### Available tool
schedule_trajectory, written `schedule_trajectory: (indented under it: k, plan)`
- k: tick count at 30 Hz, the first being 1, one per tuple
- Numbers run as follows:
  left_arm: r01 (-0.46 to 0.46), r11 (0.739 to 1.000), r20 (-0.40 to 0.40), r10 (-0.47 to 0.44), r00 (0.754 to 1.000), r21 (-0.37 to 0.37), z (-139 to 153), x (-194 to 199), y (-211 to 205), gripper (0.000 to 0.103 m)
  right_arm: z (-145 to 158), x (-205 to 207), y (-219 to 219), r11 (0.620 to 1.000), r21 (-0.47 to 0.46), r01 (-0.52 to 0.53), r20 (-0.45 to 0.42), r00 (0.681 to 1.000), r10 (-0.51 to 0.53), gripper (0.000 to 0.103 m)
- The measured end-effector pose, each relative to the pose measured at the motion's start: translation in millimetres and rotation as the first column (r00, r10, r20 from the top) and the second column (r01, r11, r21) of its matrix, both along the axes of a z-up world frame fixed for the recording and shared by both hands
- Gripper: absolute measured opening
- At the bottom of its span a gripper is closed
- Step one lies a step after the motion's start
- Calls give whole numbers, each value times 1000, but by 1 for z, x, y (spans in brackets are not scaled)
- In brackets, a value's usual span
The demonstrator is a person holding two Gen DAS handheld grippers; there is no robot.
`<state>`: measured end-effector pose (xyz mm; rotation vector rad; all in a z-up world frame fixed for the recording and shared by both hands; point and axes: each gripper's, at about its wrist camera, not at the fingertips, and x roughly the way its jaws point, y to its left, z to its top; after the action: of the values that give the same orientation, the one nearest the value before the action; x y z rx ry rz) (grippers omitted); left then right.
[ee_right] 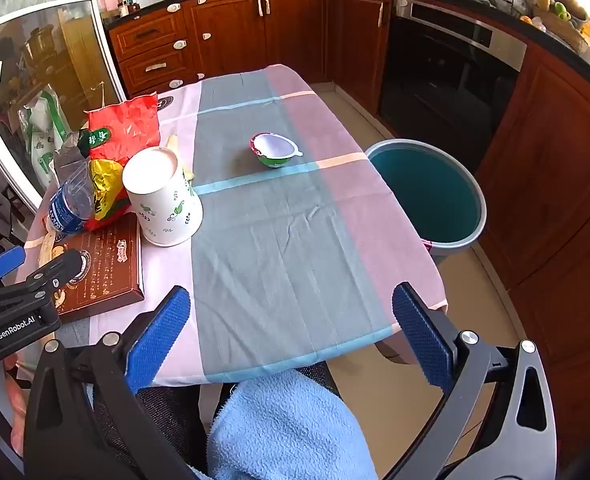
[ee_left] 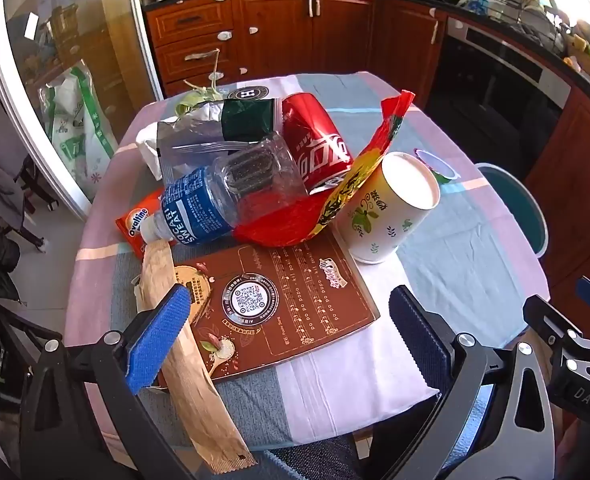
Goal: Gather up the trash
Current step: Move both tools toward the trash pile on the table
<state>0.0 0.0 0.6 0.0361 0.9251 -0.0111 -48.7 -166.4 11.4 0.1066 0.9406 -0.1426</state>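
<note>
A trash pile lies on the table: a Pocari Sweat bottle (ee_left: 199, 208), a red cola can (ee_left: 315, 140), a red and yellow snack bag (ee_left: 335, 196), an upturned white paper cup (ee_left: 391, 208), a brown flat box (ee_left: 279, 304), a paper chopstick sleeve (ee_left: 187, 352) and an Ovaltine packet (ee_left: 135, 220). A small yogurt cup (ee_right: 273, 150) sits alone mid-table. The grey bin (ee_right: 431, 196) stands on the floor right of the table. My left gripper (ee_left: 291, 332) is open above the brown box. My right gripper (ee_right: 291, 336) is open and empty over the table's near edge.
The table wears a pink, grey and blue cloth (ee_right: 279, 240). Wooden cabinets (ee_right: 231, 32) and an oven (ee_right: 447, 76) line the back and right. A glass door (ee_left: 63, 80) stands left. A light blue towel (ee_right: 287, 428) lies on the chair below my right gripper.
</note>
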Motion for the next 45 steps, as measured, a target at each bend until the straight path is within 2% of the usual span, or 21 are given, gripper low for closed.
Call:
schedule_trajectory:
  k: [4,6,9,11,45]
  plan:
    - [-6,1000,14,6,1000,11,3,0,0,100,3,-3,6,1000,-3,3,11,1000,-3,97]
    - [-10,1000,17,10,1000,16,4,1,0,100,3,1,4,1000,9,-1,-9,1000,1,97]
    - [4,1000,22,-4,1000,1,13,-1,1,100,5,4,3,1000,14,-4,-8,1000,4,97]
    - [0,1000,22,0,1000,-2,16,-1,2,100,9,0,10,1000,-17,-7,8,1000,7,97]
    - [16,1000,39,-15,999,-7,13,2,1,100,11,5,3,1000,-23,0,9,1000,0,97]
